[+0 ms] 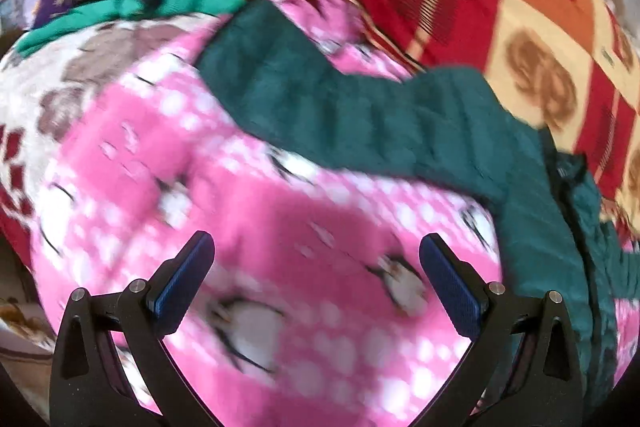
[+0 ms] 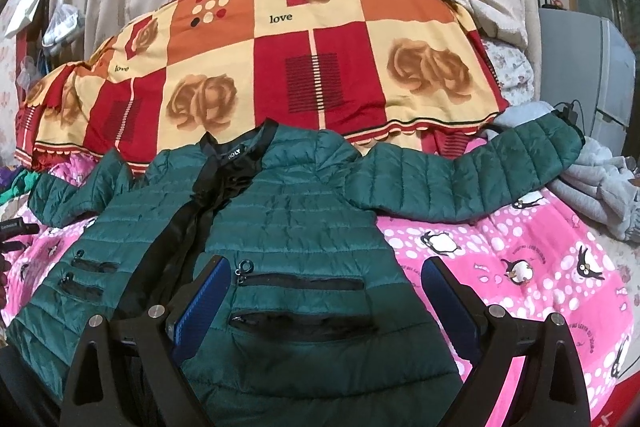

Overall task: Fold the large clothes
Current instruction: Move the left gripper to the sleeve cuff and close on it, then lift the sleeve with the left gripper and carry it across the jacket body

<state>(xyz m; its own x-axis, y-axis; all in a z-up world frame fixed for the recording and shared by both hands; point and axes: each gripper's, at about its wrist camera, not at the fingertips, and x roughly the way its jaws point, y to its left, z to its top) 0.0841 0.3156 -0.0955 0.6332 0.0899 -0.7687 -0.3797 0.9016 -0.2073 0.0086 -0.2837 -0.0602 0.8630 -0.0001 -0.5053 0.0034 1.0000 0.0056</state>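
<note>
Directly under my right gripper [image 2: 324,281] lies the lower front of the green padded jacket [image 2: 288,227], with its pocket zippers between my wide-apart fingers, which hold nothing. It lies face up on the pink penguin blanket [image 2: 520,267], collar away from me toward the checked rose cover [image 2: 280,67], so its long axis runs straight ahead. One sleeve [image 2: 460,179] stretches out to the right, crosswise to the body. My left gripper [image 1: 316,271] is also spread wide and empty, above bare blanket, and the other sleeve [image 1: 320,107] lies ahead of it. I judge the right gripper is nearer to the body, and each sleeve should be folded inward first.
</note>
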